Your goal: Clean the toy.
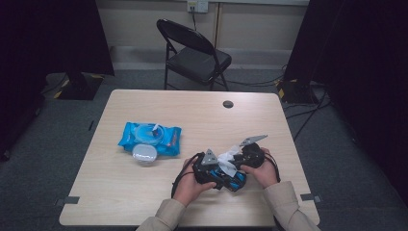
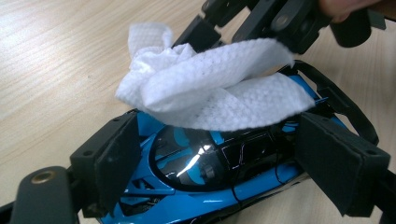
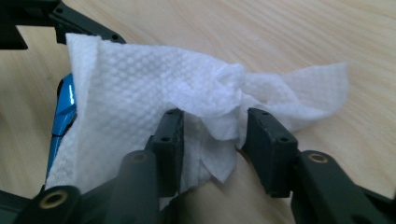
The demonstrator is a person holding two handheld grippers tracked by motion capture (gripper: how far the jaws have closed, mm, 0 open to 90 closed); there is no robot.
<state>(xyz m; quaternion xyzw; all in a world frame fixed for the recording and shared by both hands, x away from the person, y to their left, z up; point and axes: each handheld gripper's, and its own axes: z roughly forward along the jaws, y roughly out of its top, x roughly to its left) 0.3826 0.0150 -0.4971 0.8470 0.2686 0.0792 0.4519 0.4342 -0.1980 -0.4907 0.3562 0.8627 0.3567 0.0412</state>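
A blue and black toy car (image 2: 196,186) sits low over the table near its front edge, with my left gripper (image 2: 219,140) shut on its two sides. A white textured wipe (image 2: 219,88) hangs over the car's roof. Its bunched middle lies between the jaws of my right gripper (image 3: 215,126), which is shut on the wipe (image 3: 140,84). In the high view both grippers meet at the car (image 1: 235,182), the left gripper (image 1: 211,173) on the left and the right gripper (image 1: 240,156) just behind it. A sliver of the car (image 3: 65,107) shows left of the wipe.
A blue pack of wet wipes (image 1: 150,137) lies at the table's left middle with its round white lid (image 1: 144,154) flipped open toward me. A dark cable hole (image 1: 228,104) is near the far edge. A black folding chair (image 1: 195,55) stands behind the table (image 1: 120,192).
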